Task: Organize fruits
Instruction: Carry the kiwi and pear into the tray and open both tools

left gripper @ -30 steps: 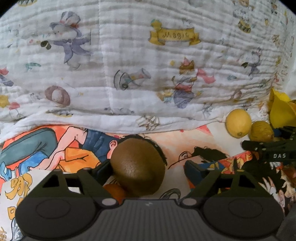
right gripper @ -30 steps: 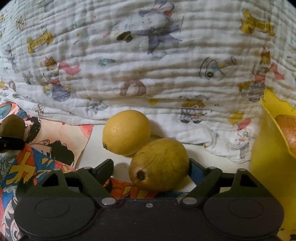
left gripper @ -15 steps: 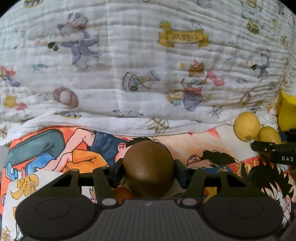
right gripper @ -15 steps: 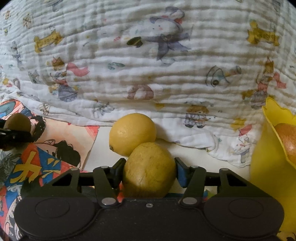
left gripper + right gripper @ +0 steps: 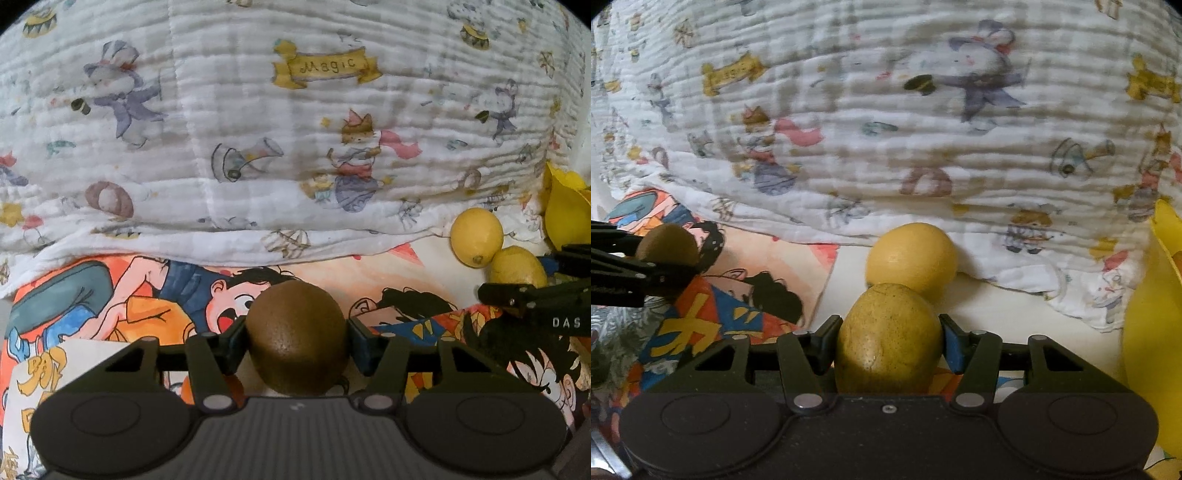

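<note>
A brown kiwi (image 5: pixel 297 343) sits between the fingers of my left gripper (image 5: pixel 297 328), which is shut on it just above a cartoon-print mat (image 5: pixel 110 295). My right gripper (image 5: pixel 888 328) is shut on a yellow-green pear (image 5: pixel 888 347). A lemon (image 5: pixel 912 254) lies on the surface just behind the pear. In the left wrist view, the lemon (image 5: pixel 476 236), the pear (image 5: pixel 517 266) and the right gripper (image 5: pixel 535 299) show at the right edge. In the right wrist view, the kiwi (image 5: pixel 666 243) shows at the far left in the left gripper (image 5: pixel 646 275).
A white quilt (image 5: pixel 258 129) with animal prints rises like a wall behind everything. A yellow bowl (image 5: pixel 1152 332) stands at the right with an orange-brown fruit (image 5: pixel 1177 258) inside. An orange fruit (image 5: pixel 186 389) peeks out under the left gripper.
Both grippers have closed: the left onto the kiwi, the right onto the pear. The pear has turned from lying sideways to standing on end between the fingers.
</note>
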Tool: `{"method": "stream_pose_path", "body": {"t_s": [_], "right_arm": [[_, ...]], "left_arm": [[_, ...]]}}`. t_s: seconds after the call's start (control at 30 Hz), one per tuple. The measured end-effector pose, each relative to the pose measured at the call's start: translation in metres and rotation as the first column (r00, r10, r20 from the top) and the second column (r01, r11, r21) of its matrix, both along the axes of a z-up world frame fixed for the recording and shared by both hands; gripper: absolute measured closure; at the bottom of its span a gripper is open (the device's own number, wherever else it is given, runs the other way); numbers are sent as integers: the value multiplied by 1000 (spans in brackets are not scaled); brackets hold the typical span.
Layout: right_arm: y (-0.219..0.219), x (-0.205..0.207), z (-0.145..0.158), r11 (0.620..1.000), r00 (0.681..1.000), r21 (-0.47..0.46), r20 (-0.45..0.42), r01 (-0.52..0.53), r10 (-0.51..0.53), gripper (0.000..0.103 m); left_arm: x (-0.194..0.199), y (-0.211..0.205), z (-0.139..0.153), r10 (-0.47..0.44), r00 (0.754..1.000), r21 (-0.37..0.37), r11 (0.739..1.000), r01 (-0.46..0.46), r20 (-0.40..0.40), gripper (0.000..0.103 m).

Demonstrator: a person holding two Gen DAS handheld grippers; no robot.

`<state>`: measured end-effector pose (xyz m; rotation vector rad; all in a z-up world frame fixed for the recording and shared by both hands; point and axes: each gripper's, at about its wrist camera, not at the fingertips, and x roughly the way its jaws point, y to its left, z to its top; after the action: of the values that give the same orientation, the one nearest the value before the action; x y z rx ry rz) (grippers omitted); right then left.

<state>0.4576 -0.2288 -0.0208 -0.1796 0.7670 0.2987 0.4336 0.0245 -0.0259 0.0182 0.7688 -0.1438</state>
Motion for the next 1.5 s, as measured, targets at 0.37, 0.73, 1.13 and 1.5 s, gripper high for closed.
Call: {"method": "stream_pose_path", "body": {"t_s": [0.37, 0.73, 1.13, 1.5], "right_arm": [[28, -13, 2, 994, 994, 21, -16, -111, 112, 46], [39, -34, 10, 985, 986, 54, -29, -165, 167, 46], [35, -82, 42, 968, 973, 102, -10, -229, 231, 46], [13, -150, 69, 945, 950, 101, 2, -312, 314, 46]], "left_arm": [[-15, -3, 2, 9, 1000, 30, 1000, -10, 10, 43], [-37, 7, 16, 29, 1000, -30, 999, -29, 4, 43], [-87, 6, 45, 46, 999, -91, 995, -44, 21, 43], [-158, -13, 73, 11, 997, -131, 991, -2, 71, 43]]}}
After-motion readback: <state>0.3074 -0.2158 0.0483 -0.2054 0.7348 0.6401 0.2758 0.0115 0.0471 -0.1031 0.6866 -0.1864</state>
